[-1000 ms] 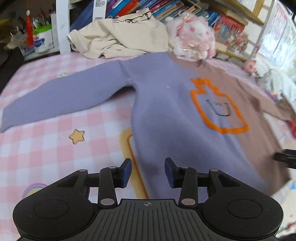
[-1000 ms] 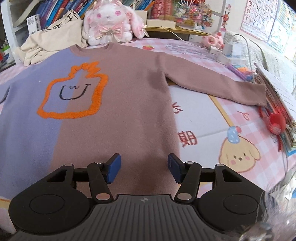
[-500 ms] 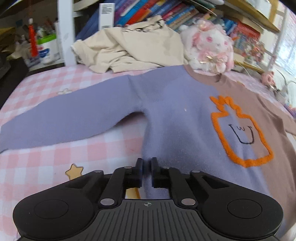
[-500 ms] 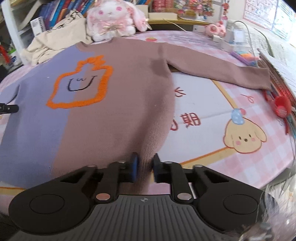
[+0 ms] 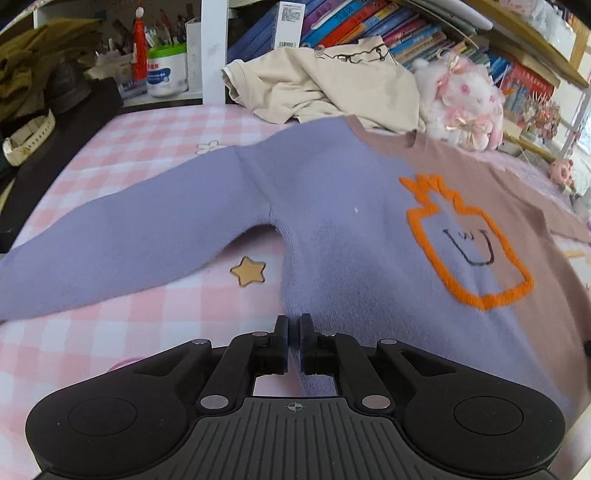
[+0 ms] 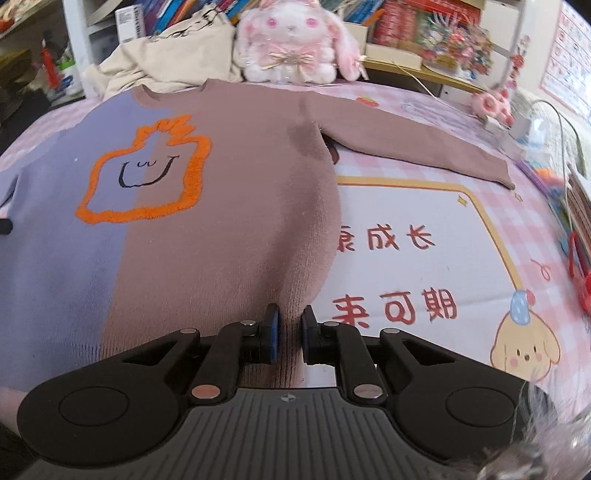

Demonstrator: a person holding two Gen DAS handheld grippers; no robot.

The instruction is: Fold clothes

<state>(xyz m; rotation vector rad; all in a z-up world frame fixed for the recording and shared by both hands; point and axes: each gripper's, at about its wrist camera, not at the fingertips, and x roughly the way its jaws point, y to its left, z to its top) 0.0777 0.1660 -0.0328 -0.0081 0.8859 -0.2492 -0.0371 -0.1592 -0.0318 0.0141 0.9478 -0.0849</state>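
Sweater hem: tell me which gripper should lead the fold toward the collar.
Neither alone, probably. The left gripper is shut on the purple edge of the sweater near its hem, and the right gripper is shut on the brown edge. With both bottom corners pinched, lifting together toward the collar looks best.

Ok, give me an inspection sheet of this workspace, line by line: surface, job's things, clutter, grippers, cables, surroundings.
Surface: pink checked sheet with cartoon prints.
Job's things: two-tone sweater spread flat, front up, sleeves out; its hem is bunched at both grippers.
Clutter: cream garment heaped behind the collar, plush rabbit beside it.
Grippers: left gripper shut on the purple hem edge; right gripper shut on the brown hem edge.
Cables: white cable at the right edge.
Surroundings: bookshelves behind.
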